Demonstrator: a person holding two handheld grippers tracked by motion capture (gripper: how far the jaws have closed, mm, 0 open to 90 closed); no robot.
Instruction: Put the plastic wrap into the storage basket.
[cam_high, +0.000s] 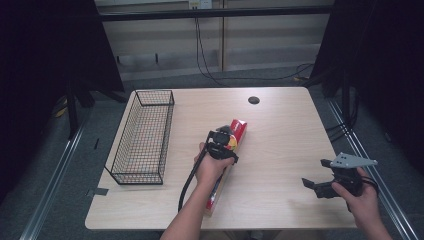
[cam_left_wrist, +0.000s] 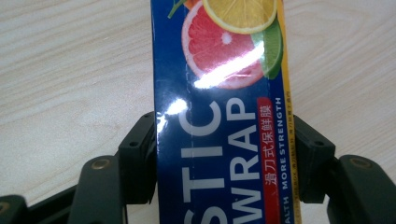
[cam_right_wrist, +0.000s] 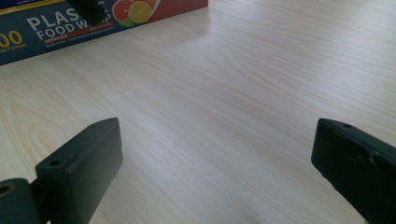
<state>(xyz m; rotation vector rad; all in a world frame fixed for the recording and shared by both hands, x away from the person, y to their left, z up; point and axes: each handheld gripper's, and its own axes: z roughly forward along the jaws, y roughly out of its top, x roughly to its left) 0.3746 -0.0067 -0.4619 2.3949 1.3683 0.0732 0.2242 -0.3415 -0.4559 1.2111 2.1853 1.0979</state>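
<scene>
Plastic wrap box (cam_left_wrist: 219, 140) lying on table (cam_high: 280, 145), clenched between left tongs (cam_left_wrist: 219, 158), right tongs (cam_right_wrist: 215, 172) released, well apart

**The person's two hand-held grippers: build and fittings**

Left gripper (cam_high: 223, 141): black body, from which a thick black cable (cam_high: 189, 182) trails in a curve. In the left gripper view its jaws are matt black blocks, each with a small recessed screw hole, hinged to black link arms that carry brass-coloured rivets (cam_left_wrist: 101, 164). Right gripper (cam_high: 312, 186): the same black construction, topped by a grey three-cornered plate (cam_high: 352, 160) with small holes. In the right gripper view its jaws are flat-faced black blocks with rounded edges, lightly scuffed. Forearms are bare; no sleeves are visible.
</scene>
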